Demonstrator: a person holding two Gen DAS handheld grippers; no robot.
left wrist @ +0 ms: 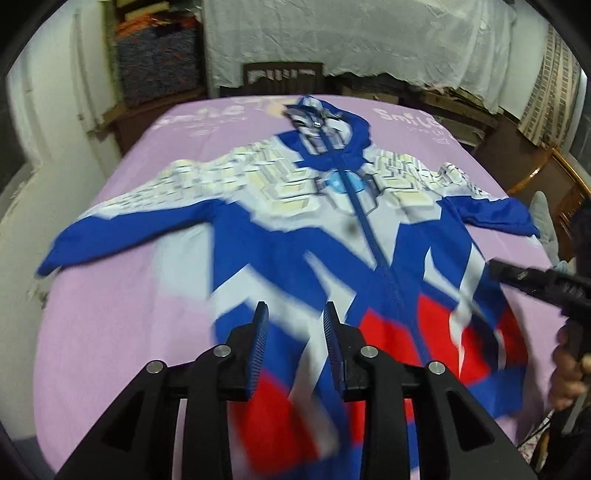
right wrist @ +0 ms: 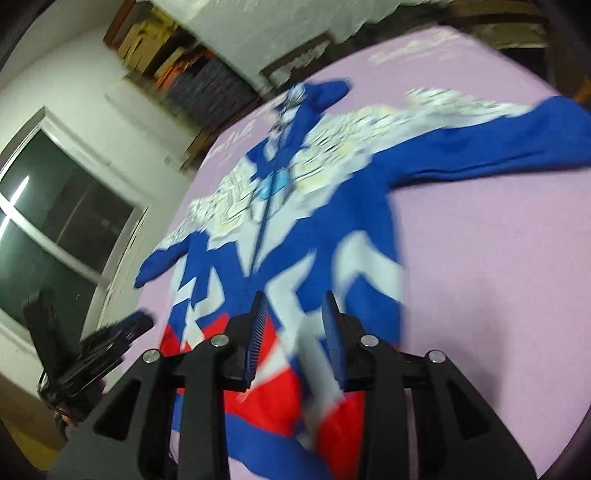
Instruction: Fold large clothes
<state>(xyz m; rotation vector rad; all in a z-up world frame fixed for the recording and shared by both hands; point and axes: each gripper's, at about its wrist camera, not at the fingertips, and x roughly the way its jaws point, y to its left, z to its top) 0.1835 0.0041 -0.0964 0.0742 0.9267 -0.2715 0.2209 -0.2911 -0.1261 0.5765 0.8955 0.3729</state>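
Observation:
A blue, white and red zip-up hooded jacket (left wrist: pixel 295 236) lies spread flat, front up, on a table with a lilac cloth (left wrist: pixel 122 295); both sleeves are stretched out sideways and the hood points away. It also shows in the right wrist view (right wrist: pixel 306 229). My left gripper (left wrist: pixel 295 325) is open and empty above the jacket's lower hem. My right gripper (right wrist: pixel 291 317) is open and empty above the lower hem too. In the left wrist view the right gripper (left wrist: pixel 532 282) comes in from the right edge. In the right wrist view the left gripper (right wrist: pixel 110 336) is at lower left.
A dark wooden chair (left wrist: pixel 282 79) stands behind the table's far edge. A white sheet (left wrist: pixel 351 33) hangs at the back. Shelves with stacked textiles (left wrist: pixel 155 62) stand at back left. A window (right wrist: pixel 55 236) is on the left wall. Wooden furniture (left wrist: pixel 532 166) stands at right.

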